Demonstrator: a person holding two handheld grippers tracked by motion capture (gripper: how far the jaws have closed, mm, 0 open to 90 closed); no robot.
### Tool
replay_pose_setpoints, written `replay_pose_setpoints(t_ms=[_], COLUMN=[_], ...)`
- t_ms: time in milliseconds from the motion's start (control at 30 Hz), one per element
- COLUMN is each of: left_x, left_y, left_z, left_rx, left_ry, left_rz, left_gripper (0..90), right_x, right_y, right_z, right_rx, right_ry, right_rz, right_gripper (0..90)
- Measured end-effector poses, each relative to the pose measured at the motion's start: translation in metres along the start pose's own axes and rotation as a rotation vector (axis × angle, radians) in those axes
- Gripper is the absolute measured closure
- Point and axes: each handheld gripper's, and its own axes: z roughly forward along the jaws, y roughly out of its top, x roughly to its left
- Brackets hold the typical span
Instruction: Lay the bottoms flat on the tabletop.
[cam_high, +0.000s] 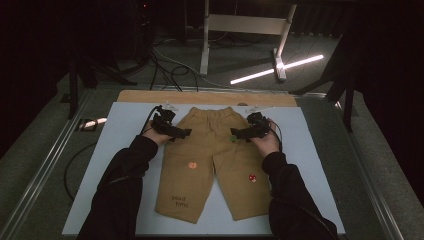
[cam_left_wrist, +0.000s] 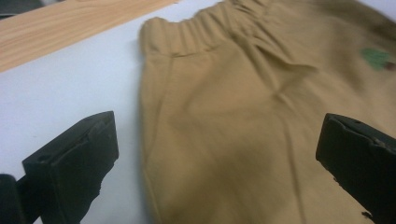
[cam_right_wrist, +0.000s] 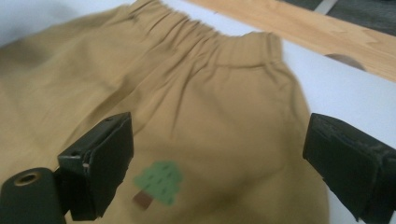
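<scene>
Left gripper (cam_high: 181, 134) jaws spread wide over the tan trousers (cam_high: 212, 160), straddling their side seam. Right gripper (cam_high: 236, 135) jaws also wide apart, green tree patch (cam_right_wrist: 159, 183) just ahead between them. Soft matte cotton, lightly creased. Trousers lie flat on the pale blue mat (cam_high: 120, 150), long axis running away from the person. Gathered elastic waistband (cam_high: 214, 112) beyond both grippers, points toward the wooden table edge (cam_high: 150, 96).

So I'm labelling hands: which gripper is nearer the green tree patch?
Right. The right gripper straddles the tree patch; the left gripper sits across the trousers.
</scene>
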Motion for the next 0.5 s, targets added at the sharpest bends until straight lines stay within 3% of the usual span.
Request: replay_pose_setpoints(t_ms=[200, 267, 367, 500], left_x=[-0.001, -0.002, -0.004, -0.007], left_y=[-0.009, -0.013, -0.016, -0.024], left_z=[-0.013, -0.019, -0.024, -0.039], left_rx=[0.002, 0.000, 0.005, -0.011], left_ry=[-0.026, -0.052, -0.054, -0.074], left_rz=[0.022, 0.024, 0.034, 0.047], left_gripper=[0.1, 0.1, 0.1, 0.1], right_x=[0.009, 0.011, 0.015, 0.022], right_y=[-0.003, -0.004, -0.006, -0.009], right_z=[-0.008, -0.013, -0.021, -0.030], right_rx=[0.002, -0.013, -0.037, -0.028], right_ry=[0.026, 0.044, 0.056, 0.078], right_rz=[-0.025, -0.034, -0.042, -0.077], right_gripper=[8.8, 8.8, 8.9, 8.8])
